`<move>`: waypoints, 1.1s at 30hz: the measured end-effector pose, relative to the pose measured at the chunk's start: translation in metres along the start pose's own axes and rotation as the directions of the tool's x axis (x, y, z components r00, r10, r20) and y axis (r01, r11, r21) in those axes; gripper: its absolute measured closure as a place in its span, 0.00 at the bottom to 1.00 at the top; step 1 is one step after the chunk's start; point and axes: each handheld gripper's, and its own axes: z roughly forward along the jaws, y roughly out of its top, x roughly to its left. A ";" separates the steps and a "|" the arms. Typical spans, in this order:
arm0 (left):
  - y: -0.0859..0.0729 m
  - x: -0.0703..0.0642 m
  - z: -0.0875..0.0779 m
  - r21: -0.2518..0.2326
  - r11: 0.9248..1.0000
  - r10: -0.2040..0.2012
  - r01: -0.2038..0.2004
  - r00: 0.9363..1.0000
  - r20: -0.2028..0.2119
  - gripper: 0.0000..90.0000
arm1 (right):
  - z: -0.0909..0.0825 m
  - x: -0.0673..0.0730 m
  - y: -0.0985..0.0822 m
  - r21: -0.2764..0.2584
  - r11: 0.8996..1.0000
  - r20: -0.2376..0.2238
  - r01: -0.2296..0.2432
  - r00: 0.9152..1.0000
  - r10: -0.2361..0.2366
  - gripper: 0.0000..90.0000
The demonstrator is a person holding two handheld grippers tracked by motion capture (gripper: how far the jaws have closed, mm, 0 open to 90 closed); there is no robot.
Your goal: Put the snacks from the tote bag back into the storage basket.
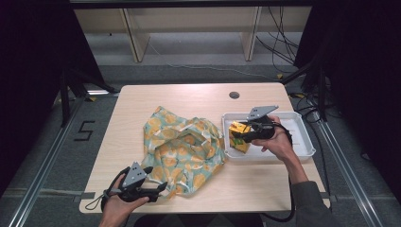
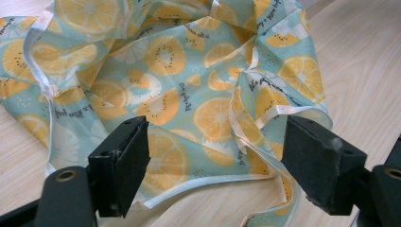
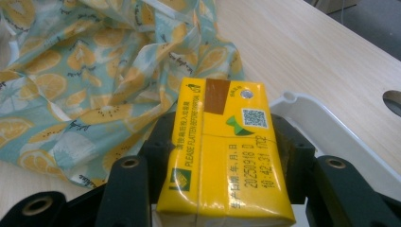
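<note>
We saw a crumpled cloth bag printed with orange slices lying in the middle of the pale wooden surface. Just to its right sat a white tray, its left rim touching or nearly touching the cloth.

The right tool was held over the left part of the tray, and in the right gripper view its two black jaws were pressed against the sides of a yellow carton, pinching it. The carton's top bore a brown strip, a small code square and printed dates. From above, the carton appeared at the tray's left end, close to the bag.

The left tool rested at the near edge of the surface, by the bag's lower left corner. In the left gripper view its jaws stood spread wide, with the cloth's white-piped hem lying between them, gripped by neither.
</note>
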 end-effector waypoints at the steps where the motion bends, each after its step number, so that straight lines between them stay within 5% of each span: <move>1: 0.000 -0.001 0.001 -0.005 1.000 -0.012 0.012 1.000 -0.004 0.26 | 0.001 0.000 0.000 0.007 1.000 -0.009 0.003 1.000 -0.003 0.57; 7: 0.000 0.001 0.000 0.001 1.000 0.013 -0.013 1.000 -0.005 0.26 | 0.003 0.002 -0.003 0.018 1.000 -0.013 -0.016 1.000 0.016 0.57; 10: -0.001 -0.001 0.001 -0.005 1.000 -0.015 0.015 1.000 -0.006 0.26 | 0.003 -0.001 -0.004 0.014 1.000 -0.023 0.006 1.000 -0.005 0.57; 20: 0.000 0.002 -0.001 0.022 0.999 0.033 -0.033 0.999 0.001 0.26 | 0.013 0.002 -0.009 0.023 1.000 -0.036 0.018 0.999 -0.017 0.57; 33: 0.000 0.000 0.000 0.005 1.000 0.014 -0.014 1.000 -0.003 0.26 | 0.008 0.004 -0.017 0.018 0.999 -0.044 0.046 0.998 -0.045 0.56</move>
